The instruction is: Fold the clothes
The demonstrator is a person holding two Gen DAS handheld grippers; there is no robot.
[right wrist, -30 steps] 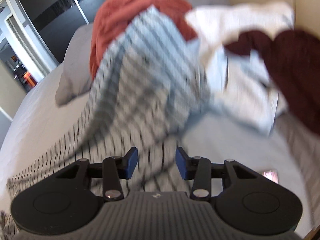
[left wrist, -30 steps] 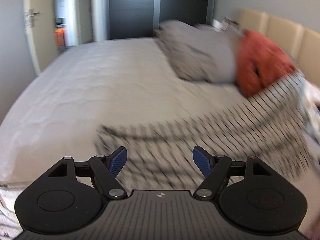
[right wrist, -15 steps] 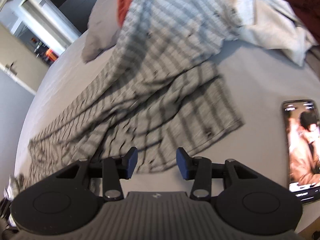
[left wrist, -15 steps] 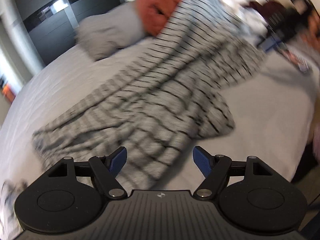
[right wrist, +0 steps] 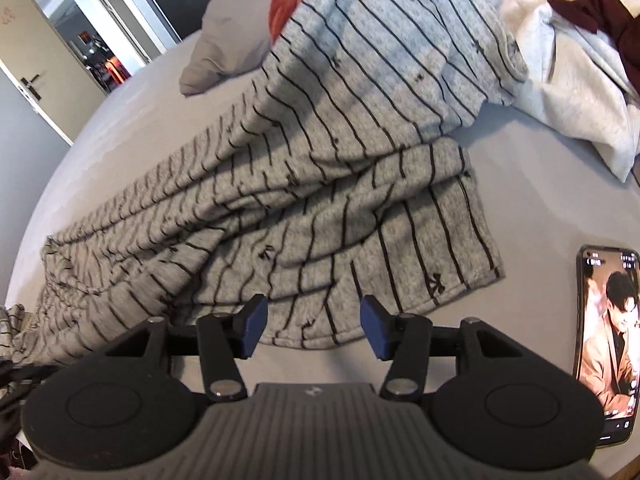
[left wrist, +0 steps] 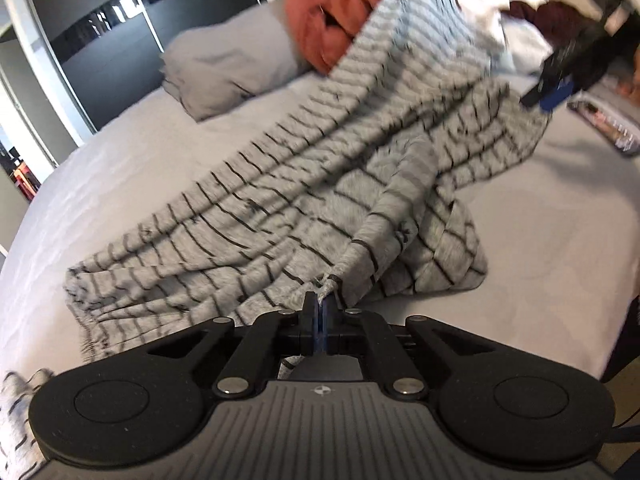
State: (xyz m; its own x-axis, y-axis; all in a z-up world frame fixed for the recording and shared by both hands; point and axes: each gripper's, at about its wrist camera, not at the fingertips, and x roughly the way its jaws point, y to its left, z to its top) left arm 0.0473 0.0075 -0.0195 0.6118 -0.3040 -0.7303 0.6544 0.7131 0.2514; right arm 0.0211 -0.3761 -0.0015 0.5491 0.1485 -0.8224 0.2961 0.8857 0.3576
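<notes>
A grey garment with thin black stripes (left wrist: 320, 168) (right wrist: 340, 184) lies crumpled across the grey bed, its far end draped up over a pile of clothes. My left gripper (left wrist: 320, 306) is shut on a pinched edge of this striped garment near the bed's front. My right gripper (right wrist: 312, 326) hovers just above the garment's near hem; its jaws are opening and nothing is between them. The right gripper (left wrist: 556, 88) also shows at the far right of the left wrist view, above the garment's corner.
A rust-red garment (left wrist: 332, 12), a white one (right wrist: 568, 92) and a dark maroon one (right wrist: 600, 12) are piled by the beige headboard. A grey pillow (left wrist: 228, 68) lies at the back. A lit phone (right wrist: 606, 340) lies on the bed (right wrist: 532, 216) at the right. Another striped cloth (left wrist: 16, 416) hangs at the left edge.
My left gripper swung down to the striped garment and shut on its edge, lifting a small fold. My right gripper lowered towards the hem and its jaws spread wider.
</notes>
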